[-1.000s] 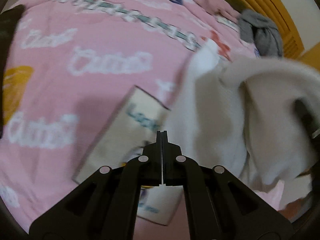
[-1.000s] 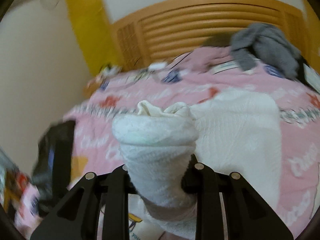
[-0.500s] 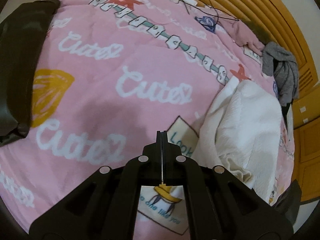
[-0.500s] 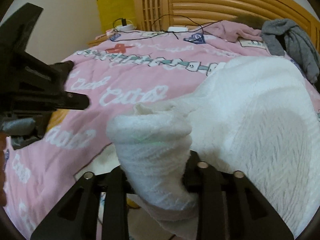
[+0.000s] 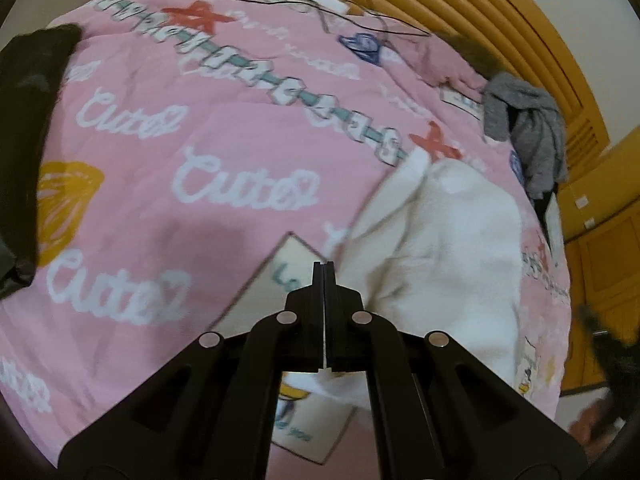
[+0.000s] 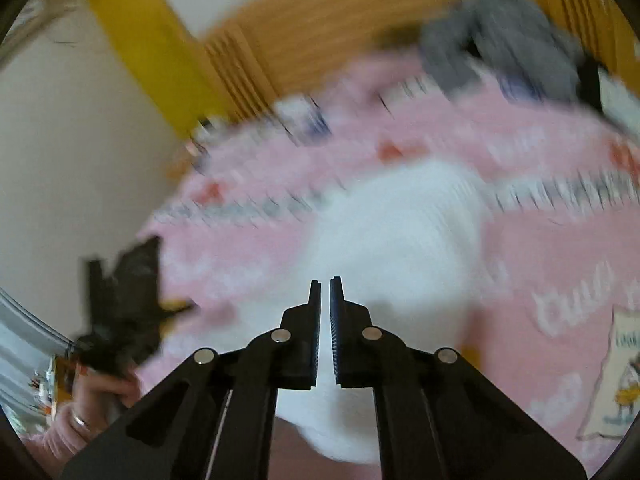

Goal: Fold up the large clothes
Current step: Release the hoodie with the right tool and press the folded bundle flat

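1. Since the earlier frames, the right gripper (image 6: 325, 280) has let go of the rolled white fabric it clamped; its jaws have just been closing and now stand almost together with nothing between them. The left gripper (image 5: 323, 265) was pressed shut and empty then too.
2. Left wrist view: one white textured garment (image 5: 440, 264) lies ahead and to the right of the shut fingertips, apart from them. Its long axis runs from near the gripper away toward the wooden slatted headboard (image 5: 500, 36).
3. Also there: one grey crumpled garment (image 5: 528, 128) far right by the headboard, one dark bundle (image 5: 28, 128) at the far left edge, and a black cable (image 5: 360, 16) at the far end.
4. The surface is a pink quilt printed with white script (image 5: 200, 152), covering a bed.
5. Right wrist view, heavily blurred: the white garment lies directly ahead of and beneath the fingertips. The grey garment is far ahead to the right.
6. A person's hand wearing a ring (image 6: 100, 396) shows at lower left, below the left gripper. A yellow panel (image 6: 152, 48) meets a pale wall (image 6: 68, 160).
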Tool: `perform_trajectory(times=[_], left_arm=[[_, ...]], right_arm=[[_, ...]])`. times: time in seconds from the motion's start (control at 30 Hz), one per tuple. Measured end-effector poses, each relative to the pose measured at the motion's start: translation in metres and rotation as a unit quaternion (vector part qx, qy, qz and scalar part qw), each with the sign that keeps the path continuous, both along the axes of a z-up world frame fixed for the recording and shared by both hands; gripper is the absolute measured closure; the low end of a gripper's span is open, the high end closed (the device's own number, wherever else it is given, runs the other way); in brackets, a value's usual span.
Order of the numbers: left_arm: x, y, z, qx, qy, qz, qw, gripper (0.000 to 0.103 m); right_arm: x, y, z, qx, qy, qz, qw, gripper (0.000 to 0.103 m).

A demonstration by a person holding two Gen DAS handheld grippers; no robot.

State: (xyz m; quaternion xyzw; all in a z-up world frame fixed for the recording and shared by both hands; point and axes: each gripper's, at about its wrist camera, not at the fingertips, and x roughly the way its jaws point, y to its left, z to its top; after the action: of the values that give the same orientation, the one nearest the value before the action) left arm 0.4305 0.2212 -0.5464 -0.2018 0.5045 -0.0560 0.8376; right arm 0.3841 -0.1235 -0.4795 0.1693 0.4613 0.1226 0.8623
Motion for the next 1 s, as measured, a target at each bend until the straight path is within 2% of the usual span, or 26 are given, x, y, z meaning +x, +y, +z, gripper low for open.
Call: perform_trajectory(times=[0.07, 0.1, 0.2, 0.33, 0.37, 0.43, 0.5, 0.57, 0.63, 0.7, 0.77, 0.87, 0.9, 0.93, 1.0], left_arm=[[0.002, -0.017, 0.004, -0.002, -0.005, -0.017, 0.9998, 0.102], [0.002, -0.024, 0.006, -0.003, -0.007, -0.023, 0.9997, 0.102], [0.003, -0.051, 0.012, 0.0, -0.011, -0.054, 0.9985, 0.102], [0.005, -0.085, 0.012, 0.013, -0.006, -0.108, 0.994, 0.102], [0.007, -0.093, 0.009, 0.011, 0.002, -0.12, 0.9927, 0.102], [0.013, -0.107, -0.004, 0.008, 0.025, -0.138, 0.99, 0.102], [0.018, -0.116, -0.025, 0.034, 0.047, -0.149, 0.9871, 0.102], [0.015, -0.119, -0.049, 0.041, 0.068, -0.155, 0.9848, 0.101], [0.007, -0.121, -0.059, 0.043, 0.056, -0.162, 0.9842, 0.101], [-0.003, -0.128, -0.06, 0.073, 0.031, -0.17, 0.9822, 0.101], [-0.006, -0.128, -0.063, 0.064, 0.029, -0.16, 0.9846, 0.101], [-0.006, -0.122, -0.07, 0.044, 0.033, -0.148, 0.9874, 0.101], [-0.006, -0.123, -0.073, 0.05, 0.03, -0.153, 0.9864, 0.101], [-0.005, -0.127, -0.075, 0.069, 0.022, -0.166, 0.9835, 0.101], [0.002, -0.134, -0.082, 0.107, 0.016, -0.178, 0.978, 0.101]], right_arm=[[-0.001, -0.004, -0.042, -0.017, 0.054, 0.005, 0.998, 0.101], [-0.003, 0.001, -0.058, -0.009, 0.074, 0.014, 0.997, 0.101], [-0.015, 0.02, -0.081, -0.021, 0.075, 0.013, 0.997, 0.1], [-0.004, 0.04, -0.115, 0.015, 0.107, 0.014, 0.994, 0.101], [0.0, 0.043, -0.118, 0.019, 0.112, 0.014, 0.993, 0.101], [0.014, 0.055, -0.112, -0.016, 0.117, 0.031, 0.992, 0.101], [0.018, 0.063, -0.093, -0.054, 0.119, 0.053, 0.99, 0.101], [0.022, 0.051, -0.07, -0.034, 0.103, 0.056, 0.992, 0.101], [0.03, 0.033, -0.049, -0.031, 0.08, 0.031, 0.996, 0.1], [0.058, 0.022, -0.034, -0.077, 0.068, 0.002, 0.995, 0.099], [0.088, 0.023, -0.043, -0.101, 0.096, 0.005, 0.99, 0.099], [0.143, 0.033, -0.078, -0.132, 0.14, 0.012, 0.981, 0.102], [0.16, 0.041, -0.098, -0.17, 0.154, 0.025, 0.973, 0.103], [0.175, 0.046, -0.116, -0.185, 0.171, 0.031, 0.967, 0.103], [0.191, 0.045, -0.136, -0.17, 0.195, 0.025, 0.966, 0.103]])
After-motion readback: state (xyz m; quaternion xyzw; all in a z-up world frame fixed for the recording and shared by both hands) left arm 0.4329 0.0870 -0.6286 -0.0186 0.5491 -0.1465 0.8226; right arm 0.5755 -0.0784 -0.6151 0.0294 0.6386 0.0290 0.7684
